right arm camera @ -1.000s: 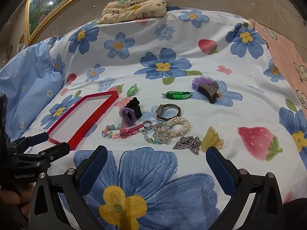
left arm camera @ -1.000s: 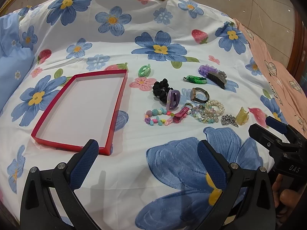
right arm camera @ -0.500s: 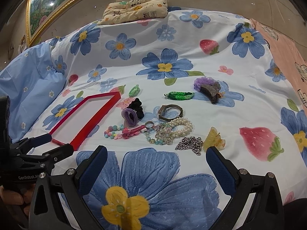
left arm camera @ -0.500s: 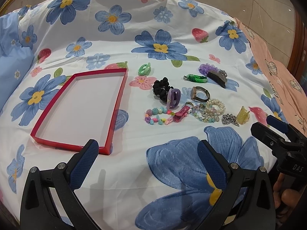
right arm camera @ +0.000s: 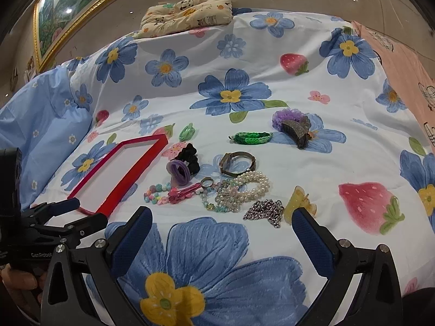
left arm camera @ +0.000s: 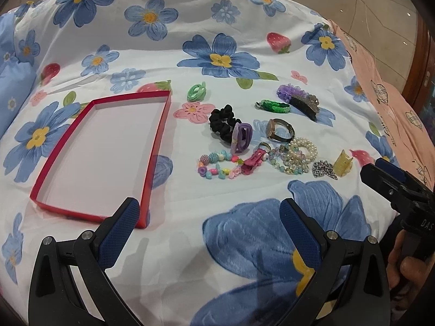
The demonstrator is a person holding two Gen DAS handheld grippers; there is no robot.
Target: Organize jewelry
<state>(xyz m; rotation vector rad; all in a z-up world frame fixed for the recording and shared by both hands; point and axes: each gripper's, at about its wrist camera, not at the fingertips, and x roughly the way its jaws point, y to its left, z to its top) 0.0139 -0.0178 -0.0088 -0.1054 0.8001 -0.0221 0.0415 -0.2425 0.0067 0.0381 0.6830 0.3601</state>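
Red tray point(left arm camera: 98, 160) lies ahead of left gripper's point(left arm camera: 209, 233) spread fingers point(left arm camera: 119, 231).

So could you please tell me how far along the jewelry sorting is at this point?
Nothing is sorted yet: the red tray holds nothing. Both the left gripper and right gripper are open, holding nothing. The pearl bracelet, silver chain and the other pieces all remain on the bedsheet.

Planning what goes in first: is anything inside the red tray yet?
Nothing: the red tray shows only its bare pale floor. Its near corner is hidden behind the left claw.
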